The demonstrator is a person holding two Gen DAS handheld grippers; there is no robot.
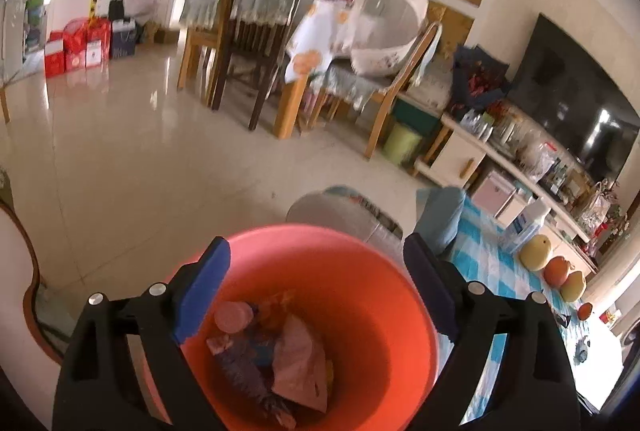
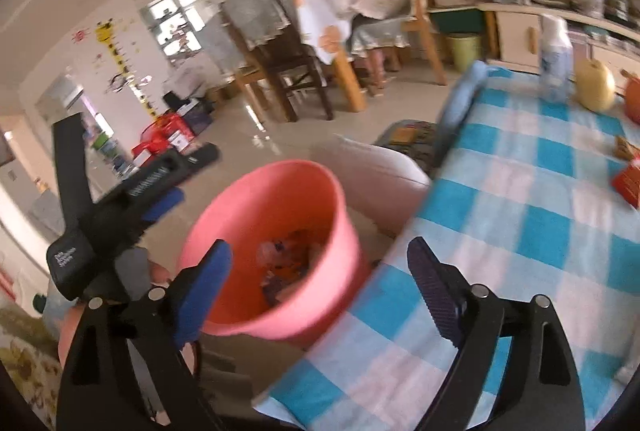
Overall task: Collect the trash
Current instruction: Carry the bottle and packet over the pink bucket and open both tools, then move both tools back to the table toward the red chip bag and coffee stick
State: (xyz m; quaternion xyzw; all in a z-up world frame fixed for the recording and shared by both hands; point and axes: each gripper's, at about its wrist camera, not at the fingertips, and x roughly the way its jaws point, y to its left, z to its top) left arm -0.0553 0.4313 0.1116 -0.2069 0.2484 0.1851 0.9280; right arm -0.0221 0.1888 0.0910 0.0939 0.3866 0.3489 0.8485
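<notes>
Two hand-held grippers stand with their jaws wide apart and nothing between the pads. Nearest the left wrist camera, the left hand-held gripper [image 1: 316,295] hangs right over the pink bin [image 1: 380,295], its blue pads framing the opening without touching the rim; the bin's lower edge is cut off by the picture's bottom. Inside lies the collected trash [image 1: 276,355]: a crumpled pinkish wrapper, a small round pale lid or cup and darker scraps, too blurred to name further.

From the right wrist camera, the right hand-held gripper [image 2: 320,279] hovers where the bin [image 2: 276,243] meets the edge of the bench, one pad over the bin's near rim, the other over the blue-and-white checked cloth [image 2: 520,215]. The bench itself is hidden under that cloth. To the left, the other gripper shows from the side, black and smeared by motion, with a hand [image 2: 160,275] only partly seen behind it.

Further along the bench stand a yellow pomelo [image 2: 596,87], a blurred white bottle [image 2: 554,55] and an orange fruit cut off by the frame's right edge. A red packet [image 2: 628,179] is likewise clipped. Beyond the bin a pale cushion or seat [image 2: 376,167] is partly covered. Farthest off are dining chairs [image 1: 240,43] and a dark television [image 1: 572,99].
</notes>
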